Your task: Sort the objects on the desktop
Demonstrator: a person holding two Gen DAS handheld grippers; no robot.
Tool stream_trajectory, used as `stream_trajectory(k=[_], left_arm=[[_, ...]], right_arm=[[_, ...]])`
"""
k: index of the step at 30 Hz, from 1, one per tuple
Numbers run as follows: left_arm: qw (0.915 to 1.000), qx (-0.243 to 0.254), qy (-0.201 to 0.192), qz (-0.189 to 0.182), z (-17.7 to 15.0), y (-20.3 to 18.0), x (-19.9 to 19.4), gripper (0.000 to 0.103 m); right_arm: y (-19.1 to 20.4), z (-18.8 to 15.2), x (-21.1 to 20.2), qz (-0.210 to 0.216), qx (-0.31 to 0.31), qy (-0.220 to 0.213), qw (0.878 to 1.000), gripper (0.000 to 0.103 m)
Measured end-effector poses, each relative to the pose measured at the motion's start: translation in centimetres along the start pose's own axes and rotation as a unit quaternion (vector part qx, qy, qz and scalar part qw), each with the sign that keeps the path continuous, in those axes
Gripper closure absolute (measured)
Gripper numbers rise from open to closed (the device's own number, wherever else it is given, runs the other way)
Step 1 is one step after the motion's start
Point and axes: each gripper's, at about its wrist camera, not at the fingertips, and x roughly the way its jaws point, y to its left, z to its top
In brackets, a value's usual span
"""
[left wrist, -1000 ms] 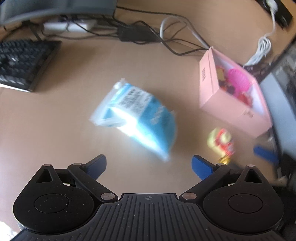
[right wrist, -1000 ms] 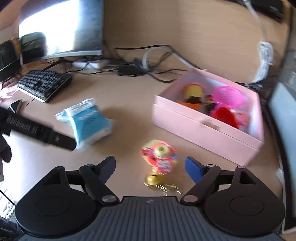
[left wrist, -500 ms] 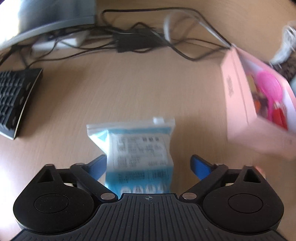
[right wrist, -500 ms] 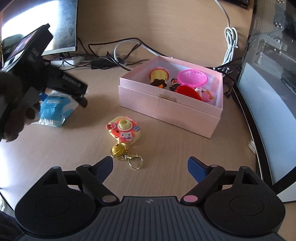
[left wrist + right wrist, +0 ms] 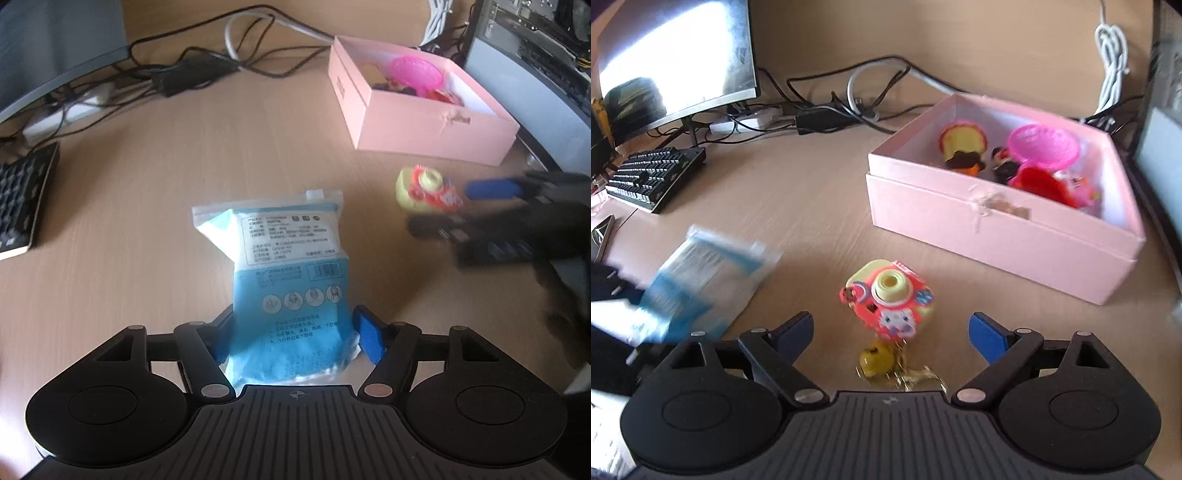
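A blue and white mask bag (image 5: 288, 266) lies on the wooden desk (image 5: 147, 221), its near end between the fingers of my left gripper (image 5: 295, 336). The jaws are closing, and both blue pads touch the bag's sides. The same bag (image 5: 701, 273) shows blurred at the left of the right wrist view. A toy camera keychain (image 5: 890, 299) with a gold bell (image 5: 875, 360) lies just ahead of my right gripper (image 5: 890, 332). Its jaws are opening wide, with nothing pressed between the pads. The toy camera (image 5: 424, 188) sits beside a blue finger (image 5: 491, 188) of the right gripper.
An open pink box (image 5: 997, 229) holding several toys stands at the right, with a computer case behind it. A monitor (image 5: 676, 62), a keyboard (image 5: 653, 177) and a tangle of cables (image 5: 827, 110) line the back and left of the desk.
The left gripper's fingers have moved in on the bag from wide apart. The right gripper has dropped closer to the toy camera, now between its fingers.
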Motion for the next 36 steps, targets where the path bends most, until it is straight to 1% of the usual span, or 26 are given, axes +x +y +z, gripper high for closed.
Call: stream_trajectory(k=[2, 3, 4, 5, 6, 7, 9, 11, 13, 15, 16, 17, 18, 19, 22, 24, 25, 27, 29, 30, 32, 34, 35, 36], left_arm=[[0.9999, -0.01, -0.002, -0.001, -0.3, 0.2, -0.2, 0.021], [0.9999, -0.015, -0.004, 0.001, -0.3, 0.3, -0.3, 0.02], [0.9998, -0.02, -0.006, 0.002, -0.1, 0.3, -0.2, 0.02], [0.9997, -0.022, -0.008, 0.003, 0.1, 0.3, 0.0, 0.02], [0.9997, -0.022, -0.01, 0.004, 0.3, 0.3, 0.1, 0.021], [0.9997, -0.02, -0.011, 0.009, 0.5, 0.2, 0.3, 0.023], [0.9997, -0.014, -0.009, 0.018, 0.8, 0.2, 0.6, 0.035], [0.9997, -0.009, -0.013, 0.015, 0.8, 0.3, 0.5, 0.043], [0.9997, 0.003, -0.019, 0.014, 0.8, 0.2, 0.1, 0.044], [0.9996, 0.014, -0.024, 0.004, 1.0, 0.0, -0.6, 0.045], [0.9993, 0.02, -0.031, -0.007, 1.5, -0.1, -1.2, 0.045], [0.9986, 0.028, -0.041, -0.018, 2.2, -0.2, -1.8, 0.045], [0.9973, 0.038, -0.057, -0.028, 3.1, -0.4, -2.6, 0.045], [0.9951, 0.051, -0.077, -0.034, 4.2, -0.8, -3.3, 0.045], [0.9874, 0.075, -0.128, -0.055, 8.1, -1.8, -4.6, 0.045], [0.9844, 0.075, -0.145, -0.066, 10.5, -2.3, -4.5, 0.045], [0.9829, 0.076, -0.153, -0.069, 11.9, -2.7, -4.2, 0.045], [0.98, 0.08, -0.165, -0.076, 14.1, -3.5, -3.5, 0.045], [0.978, 0.081, -0.166, -0.096, 16.2, -4.5, -2.5, 0.045], [0.9767, 0.085, -0.166, -0.107, 17.5, -5.1, -1.9, 0.045], [0.9747, 0.092, -0.168, -0.116, 19.2, -6.4, -0.6, 0.045], [0.9739, 0.099, -0.163, -0.124, 20.9, -7.5, 1.1, 0.042], [0.9747, 0.1, -0.157, -0.124, 21.5, -7.8, 1.8, 0.038], [0.9767, 0.099, -0.147, -0.122, 21.9, -8.0, 2.5, 0.032]], right_arm=[[0.2, 0.1, 0.8, -0.007, -0.003, -0.006, 1.0, 0.013], [0.4, 0.2, 1.0, -0.011, -0.007, -0.008, 1.0, 0.018], [0.5, 0.3, 1.1, -0.015, -0.011, -0.011, 1.0, 0.027], [0.7, 0.4, 1.1, -0.02, -0.017, -0.013, 1.0, 0.033], [0.9, 0.5, 1.1, -0.025, -0.025, -0.012, 0.999, 0.044], [1.1, 0.7, 1.1, -0.027, -0.032, -0.01, 0.999, 0.045], [1.3, 0.6, 0.8, -0.037, -0.039, -0.004, 0.999, 0.045], [1.5, 0.6, 0.3, -0.038, -0.038, 0.003, 0.999, 0.046], [1.2, 0.7, -1.0, -0.031, -0.03, 0.009, 0.999, 0.046], [0.8, 1.4, -3.1, -0.027, -0.021, -0.003, 0.999, 0.046], [0.6, 2.1, -4.7, -0.029, -0.018, -0.016, 0.999, 0.048], [0.3, 2.7, -6.2, -0.032, -0.018, -0.031, 0.999, 0.053], [0.1, 3.4, -7.7, -0.036, -0.019, -0.048, 0.998, 0.061], [-0.3, 4.3, -9.4, -0.045, -0.022, -0.066, 0.997, 0.065], [-1.3, 6.3, -13.2, -0.073, -0.018, -0.117, 0.99, 0.071], [-2.0, 7.2, -15.0, -0.083, -0.012, -0.14, 0.987, 0.074], [-2.4, 7.7, -15.7, -0.088, -0.006, -0.148, 0.985, 0.075], [-3.2, 8.2, -16.6, -0.094, 0.0, -0.159, 0.983, 0.075], [-3.5, 8.4, -17.3, -0.111, -0.002, -0.165, 0.98, 0.075], [-4.0, 8.4, -17.4, -0.116, 0.001, -0.164, 0.98, 0.075], [-5.0, 7.9, -17.7, -0.118, 0.013, -0.158, 0.98, 0.075], [-5.8, 7.1, -17.6, -0.126, 0.022, -0.147, 0.981, 0.074], [-6.2, 6.7, -17.2, -0.126, 0.026, -0.139, 0.982, 0.074], [-6.4, 6.3, -16.8, -0.125, 0.029, -0.13, 0.983, 0.072]])
